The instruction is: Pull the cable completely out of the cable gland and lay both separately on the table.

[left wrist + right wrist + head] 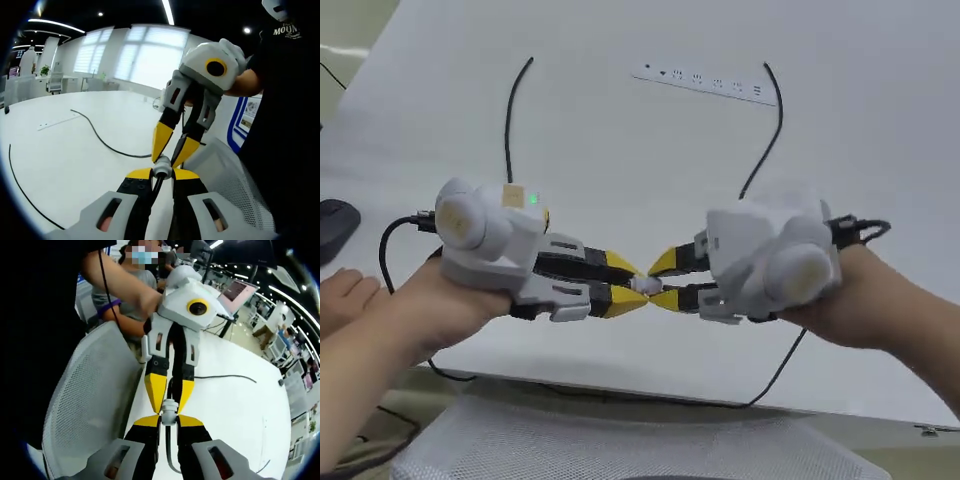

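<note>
Head view: both grippers are held up in front of the near edge of the white table [620, 150], tip to tip and roughly level. The left gripper [638, 286] is in the left hand [440, 300] and the right gripper [658, 285] in the right hand [860, 300]. The cable gland [647, 285], small, white and ribbed, sits in the air between the two sets of yellow tips, clear of the tabletop. Left gripper view: its jaws are drawn in narrow, the yellow tips flanking the gland and pinching it, while the right gripper's tips come down onto the same piece from above. Right gripper view: its jaws are likewise closed in on the near end of the gland. The cable [169, 452] comes out of that end, runs back between the jaws and curves off low. Cannot tell whether these pads also bear on the cable itself. The cable is still seated in the gland. On the table, well beyond the grippers, lies a white power strip [705, 82]. Two black cords [508, 110] trail across the surface. A grey mesh chair back [620, 440] stands below the table edge.
</note>
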Action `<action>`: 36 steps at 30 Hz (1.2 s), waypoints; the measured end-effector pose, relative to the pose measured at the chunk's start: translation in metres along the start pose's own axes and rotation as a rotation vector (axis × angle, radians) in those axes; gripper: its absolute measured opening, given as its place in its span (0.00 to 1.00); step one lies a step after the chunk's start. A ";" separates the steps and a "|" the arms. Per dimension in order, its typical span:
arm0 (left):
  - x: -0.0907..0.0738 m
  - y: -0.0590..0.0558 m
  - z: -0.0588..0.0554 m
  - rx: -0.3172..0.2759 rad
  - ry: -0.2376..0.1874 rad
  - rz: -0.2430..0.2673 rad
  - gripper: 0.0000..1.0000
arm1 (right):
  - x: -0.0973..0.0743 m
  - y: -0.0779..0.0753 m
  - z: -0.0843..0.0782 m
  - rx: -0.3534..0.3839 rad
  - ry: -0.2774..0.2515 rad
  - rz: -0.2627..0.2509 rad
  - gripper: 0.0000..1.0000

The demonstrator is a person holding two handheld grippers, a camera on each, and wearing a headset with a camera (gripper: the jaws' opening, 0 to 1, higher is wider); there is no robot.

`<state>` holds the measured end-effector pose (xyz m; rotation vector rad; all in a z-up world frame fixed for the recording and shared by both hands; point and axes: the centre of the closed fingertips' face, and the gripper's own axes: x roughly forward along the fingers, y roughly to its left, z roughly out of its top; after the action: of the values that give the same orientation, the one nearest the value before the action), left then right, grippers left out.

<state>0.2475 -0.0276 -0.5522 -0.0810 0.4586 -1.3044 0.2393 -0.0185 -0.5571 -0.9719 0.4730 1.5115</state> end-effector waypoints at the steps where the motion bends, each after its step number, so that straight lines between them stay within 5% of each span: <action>1: 0.000 -0.001 0.000 0.004 -0.001 -0.002 0.15 | 0.000 0.001 0.000 0.003 -0.001 -0.008 0.07; 4: 0.000 -0.001 0.002 0.008 -0.005 -0.003 0.15 | -0.002 -0.002 -0.001 -0.011 -0.017 -0.033 0.07; 9: 0.002 -0.001 0.006 0.029 -0.014 -0.007 0.15 | -0.005 -0.006 -0.003 0.074 -0.048 -0.024 0.08; 12: 0.002 -0.001 0.006 0.055 -0.014 -0.002 0.15 | -0.008 -0.010 -0.007 0.244 -0.099 0.009 0.21; 14: 0.001 0.000 0.007 0.069 -0.017 0.002 0.15 | -0.012 -0.011 -0.007 0.283 -0.131 0.044 0.17; 19: -0.001 0.001 0.009 0.126 -0.016 0.007 0.15 | -0.020 -0.019 -0.009 0.653 -0.277 0.217 0.21; 21: -0.001 -0.002 0.011 0.164 -0.010 0.002 0.15 | -0.021 -0.016 -0.005 0.826 -0.333 0.365 0.25; 22: -0.001 -0.003 0.012 0.179 -0.009 -0.003 0.15 | -0.021 -0.017 -0.005 0.847 -0.347 0.379 0.26; 24: -0.001 -0.005 0.013 0.206 0.003 -0.010 0.15 | -0.026 -0.015 0.004 1.022 -0.427 0.564 0.29; 27: 0.000 -0.006 0.013 0.230 0.020 -0.015 0.15 | -0.026 -0.013 0.002 1.090 -0.478 0.675 0.28; 30: 0.001 -0.007 0.012 0.240 0.029 -0.022 0.15 | -0.017 -0.011 -0.005 1.076 -0.454 0.672 0.26; 36: 0.002 -0.008 0.012 0.243 0.035 -0.031 0.15 | -0.021 -0.004 0.008 1.077 -0.481 0.741 0.22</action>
<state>0.2447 -0.0343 -0.5398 0.1382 0.3262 -1.3844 0.2392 -0.0246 -0.5347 0.4598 1.1906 1.6903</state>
